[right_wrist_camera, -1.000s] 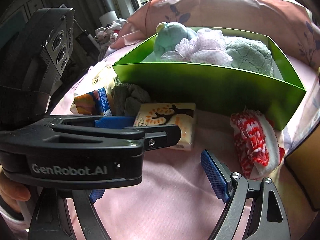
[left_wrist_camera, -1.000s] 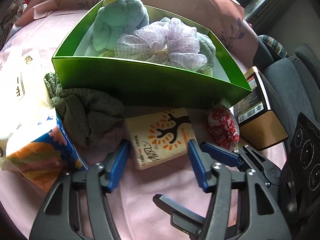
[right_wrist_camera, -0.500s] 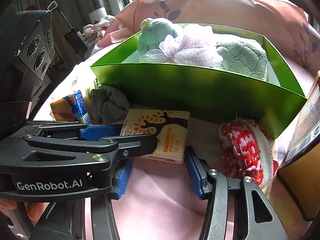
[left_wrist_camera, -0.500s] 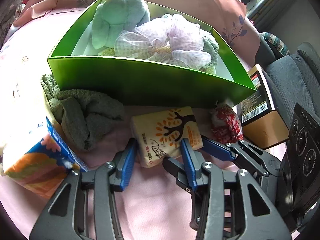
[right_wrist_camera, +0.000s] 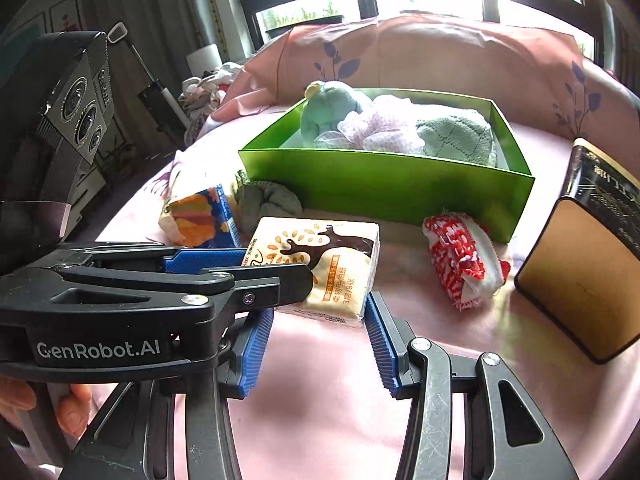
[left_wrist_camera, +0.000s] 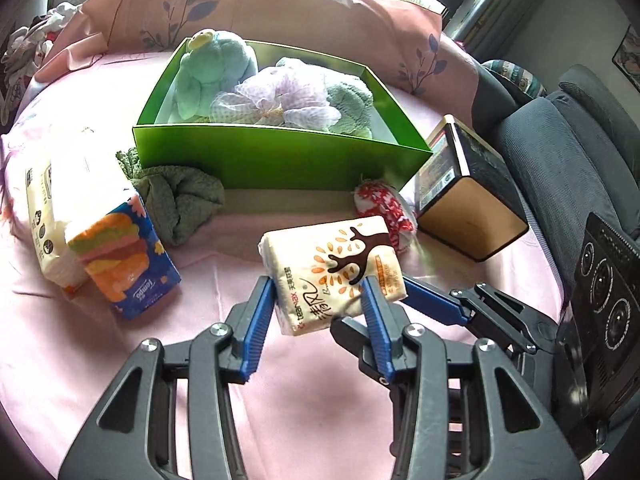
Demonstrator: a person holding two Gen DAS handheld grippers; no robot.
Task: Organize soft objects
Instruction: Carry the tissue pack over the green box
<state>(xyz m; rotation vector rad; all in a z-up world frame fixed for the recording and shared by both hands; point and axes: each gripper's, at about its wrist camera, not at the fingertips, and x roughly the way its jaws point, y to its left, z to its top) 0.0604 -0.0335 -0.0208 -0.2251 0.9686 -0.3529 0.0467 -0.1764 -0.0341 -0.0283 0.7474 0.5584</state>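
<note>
On the far left of the left wrist view a colourful tissue box [left_wrist_camera: 120,256] stands on the pink bedsheet [left_wrist_camera: 200,360], and just to the right of it a grey-green cloth [left_wrist_camera: 180,204] lies crumpled against the front wall of the green box [left_wrist_camera: 280,156]. In the middle is the thing in hand: a cream tissue pack [left_wrist_camera: 332,272] with a brown tree printed on it. The left gripper [left_wrist_camera: 316,304] is closed on the near end of the pack, one blue pad on each long side. The right gripper [right_wrist_camera: 320,320] comes from the right and is closed on the same pack, its pads on the two short sides. So both grippers hold one pack together, and the pack seems lifted a little above the sheet.

The relation that matters is this: the green box lies straight ahead of the pack and a little higher in both views, with its long front wall across the way. The long axis of the pack points roughly toward that wall. I judge that the pack must rise over the rim and go forward, and both hands are about equally near.

Inside the box a green plush toy [left_wrist_camera: 212,72], a lilac mesh puff [left_wrist_camera: 276,96] and a green towel [left_wrist_camera: 348,100] already fill much room. To the right a red and white cloth [left_wrist_camera: 380,204] lies on the sheet, and beside it a dark tin [left_wrist_camera: 468,196].
</note>
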